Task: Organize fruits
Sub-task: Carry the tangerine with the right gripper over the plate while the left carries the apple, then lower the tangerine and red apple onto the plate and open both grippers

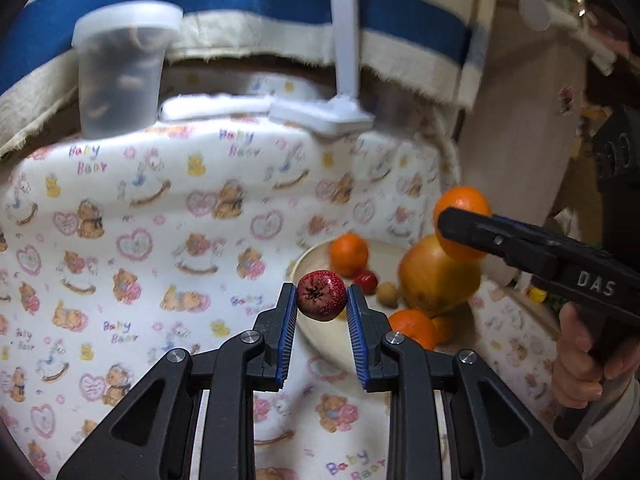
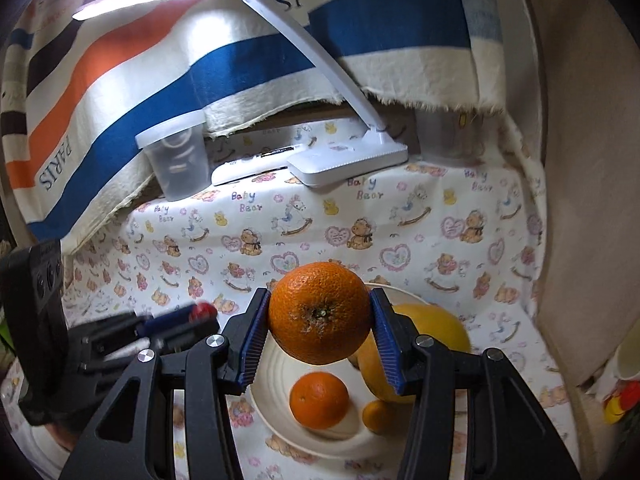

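Note:
My left gripper (image 1: 321,300) is shut on a small dark red fruit (image 1: 321,295) and holds it in the air just left of a cream plate (image 1: 316,254). My right gripper (image 2: 320,314) is shut on an orange (image 2: 319,312) and holds it above that plate (image 2: 262,396). On the plate lie another orange (image 2: 319,400), a small orange fruit (image 2: 376,416) and a big yellow fruit (image 2: 432,330). The left wrist view also shows a small red fruit (image 1: 365,280) and a small brown one (image 1: 387,294) on it. A hand (image 1: 580,360) holds the right gripper's handle.
A cloth with a bear print (image 1: 160,220) covers the table. At the back stand a white desk lamp (image 2: 348,160), a frosted plastic cup (image 2: 176,156) and a hanging striped cloth (image 2: 240,64). Colourful objects (image 2: 624,400) sit at the far right edge.

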A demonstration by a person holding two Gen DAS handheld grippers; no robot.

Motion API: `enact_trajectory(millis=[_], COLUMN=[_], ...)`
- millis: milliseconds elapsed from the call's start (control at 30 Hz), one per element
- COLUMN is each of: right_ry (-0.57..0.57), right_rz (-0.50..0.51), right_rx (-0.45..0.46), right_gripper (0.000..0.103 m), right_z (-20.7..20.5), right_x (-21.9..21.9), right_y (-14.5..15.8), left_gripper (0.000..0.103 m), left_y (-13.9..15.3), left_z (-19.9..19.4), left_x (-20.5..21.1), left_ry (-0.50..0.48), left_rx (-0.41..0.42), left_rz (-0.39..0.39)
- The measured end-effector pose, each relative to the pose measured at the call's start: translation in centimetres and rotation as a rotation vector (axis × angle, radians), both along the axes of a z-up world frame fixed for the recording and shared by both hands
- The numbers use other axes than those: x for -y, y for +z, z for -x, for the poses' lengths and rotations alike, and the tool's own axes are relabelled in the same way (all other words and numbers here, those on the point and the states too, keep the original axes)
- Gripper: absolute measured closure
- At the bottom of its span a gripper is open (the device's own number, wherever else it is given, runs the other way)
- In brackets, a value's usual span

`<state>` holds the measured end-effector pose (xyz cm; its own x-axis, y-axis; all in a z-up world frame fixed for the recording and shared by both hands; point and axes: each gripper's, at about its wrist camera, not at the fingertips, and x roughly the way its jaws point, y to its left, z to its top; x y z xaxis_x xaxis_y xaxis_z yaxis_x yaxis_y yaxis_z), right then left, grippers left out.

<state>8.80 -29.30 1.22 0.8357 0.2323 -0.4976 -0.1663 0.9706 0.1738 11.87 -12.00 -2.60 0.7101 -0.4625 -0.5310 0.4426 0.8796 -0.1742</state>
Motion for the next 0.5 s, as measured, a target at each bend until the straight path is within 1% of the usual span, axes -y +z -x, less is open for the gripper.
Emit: enact_trajectory(millis=[33, 100, 133, 267, 433, 500], right_ry=[0.008, 0.043, 0.061, 0.097, 0.099, 0.106], right_rz=[-0.008, -0.014, -0.024, -0.088, -0.074, -0.07], right_rx=[-0.004, -0.025, -0.033, -0.085, -0.091, -0.101], right_gripper=[0.052, 0.052, 0.052, 0.052, 0.052, 0.052], right_z=[-0.2, -0.6, -0.7, -1.6, -2.1, -2.2], right_x=[-0.1, -0.4, -0.5, -0.3, -0.5, -0.7], right_y=[-0.3, -1.4, -1.8, -3.8, -4.7, -5.0], left_gripper=[0.079, 0.079, 0.079, 0.079, 0.079, 0.079], left_y=[-0.2, -0.7, -0.8, -1.0, -1.6, -2.0], left_z=[-0.4, -0.8, -1.0, -0.6, -0.3, -0.3], left_x=[0.0, -0.3, -0.2, 0.8, 2.1, 2.5], left_ry=[0.009, 0.0, -0.002, -0.037, -0.094, -0.103], left_rx=[-0.026, -0.06, -0.071, -0.069, -0.101, -0.107], left_rz=[-0.011, 0.017, 0.015, -0.015, -0.043, -0.06])
